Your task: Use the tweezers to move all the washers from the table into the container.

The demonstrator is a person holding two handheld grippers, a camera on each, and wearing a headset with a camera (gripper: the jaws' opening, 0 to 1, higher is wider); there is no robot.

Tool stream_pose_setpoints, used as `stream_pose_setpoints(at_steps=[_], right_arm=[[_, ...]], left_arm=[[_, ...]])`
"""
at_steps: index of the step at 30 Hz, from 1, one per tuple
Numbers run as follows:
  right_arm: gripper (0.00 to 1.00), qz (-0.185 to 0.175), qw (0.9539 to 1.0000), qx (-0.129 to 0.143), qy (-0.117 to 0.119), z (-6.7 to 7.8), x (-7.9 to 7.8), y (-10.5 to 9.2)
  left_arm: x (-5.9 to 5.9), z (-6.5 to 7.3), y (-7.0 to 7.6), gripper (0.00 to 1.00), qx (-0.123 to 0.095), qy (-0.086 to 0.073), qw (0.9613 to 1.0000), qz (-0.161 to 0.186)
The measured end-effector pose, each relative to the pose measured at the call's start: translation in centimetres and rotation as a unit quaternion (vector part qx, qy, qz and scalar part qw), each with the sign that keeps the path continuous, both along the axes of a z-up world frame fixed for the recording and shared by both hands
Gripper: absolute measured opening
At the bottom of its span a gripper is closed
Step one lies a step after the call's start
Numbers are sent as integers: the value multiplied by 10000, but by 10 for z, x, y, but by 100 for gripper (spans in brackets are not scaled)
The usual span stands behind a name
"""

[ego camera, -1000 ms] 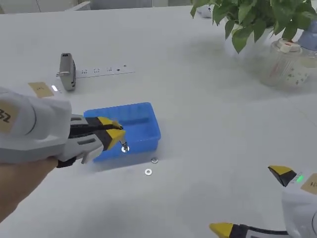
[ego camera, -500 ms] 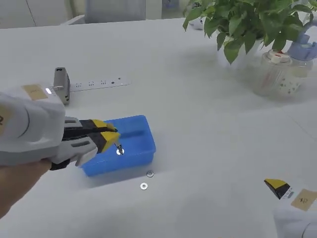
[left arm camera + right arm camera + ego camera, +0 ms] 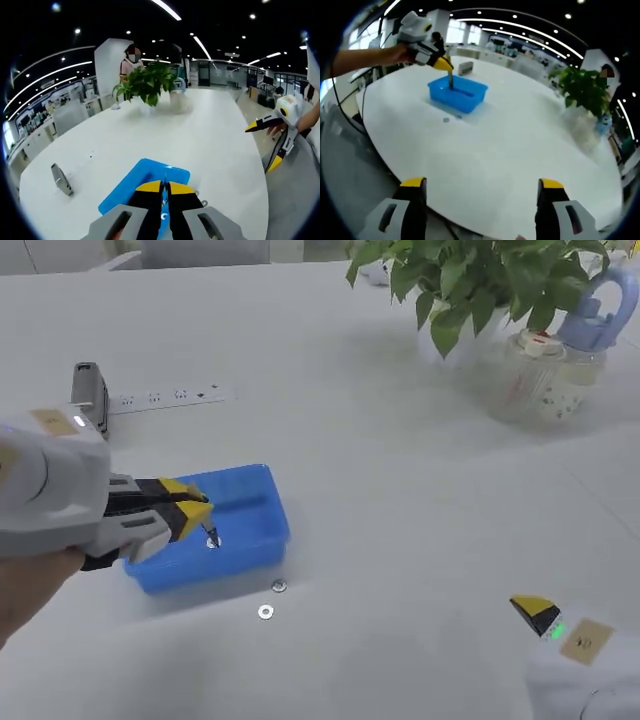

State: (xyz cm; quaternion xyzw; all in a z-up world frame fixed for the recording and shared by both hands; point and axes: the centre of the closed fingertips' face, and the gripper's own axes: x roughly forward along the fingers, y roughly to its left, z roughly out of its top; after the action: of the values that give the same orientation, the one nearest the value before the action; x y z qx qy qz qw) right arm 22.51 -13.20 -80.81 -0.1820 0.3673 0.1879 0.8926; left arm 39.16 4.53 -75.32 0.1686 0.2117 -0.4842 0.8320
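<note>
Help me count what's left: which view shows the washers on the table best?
Head view: two washers lie clear on the table before the blue container. Right gripper view gives a distant speck; left gripper view, tiny marks beside its jaws.

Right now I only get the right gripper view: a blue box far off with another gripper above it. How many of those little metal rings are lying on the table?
Observer: Two, in the head view: one washer close by the blue container and a second washer a little nearer me, both on the table.
Operator: Is that other gripper carrying anything?
Observer: Yes. The left gripper is shut on tweezers, and their tips hold what looks like a third washer over the container's inside.
</note>
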Motion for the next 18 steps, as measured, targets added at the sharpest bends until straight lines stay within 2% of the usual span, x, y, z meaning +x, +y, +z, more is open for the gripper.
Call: stream_pose_setpoints(at_steps=[9, 18], right_arm=[[90, 27, 10000, -16, 63, -2, 0, 0], [89, 35, 10000, -15, 63, -1, 0, 0]], left_arm=[[5, -14, 0, 0, 63, 128, 9999, 32], [3, -19, 0, 0, 83, 201, 9998, 38]])
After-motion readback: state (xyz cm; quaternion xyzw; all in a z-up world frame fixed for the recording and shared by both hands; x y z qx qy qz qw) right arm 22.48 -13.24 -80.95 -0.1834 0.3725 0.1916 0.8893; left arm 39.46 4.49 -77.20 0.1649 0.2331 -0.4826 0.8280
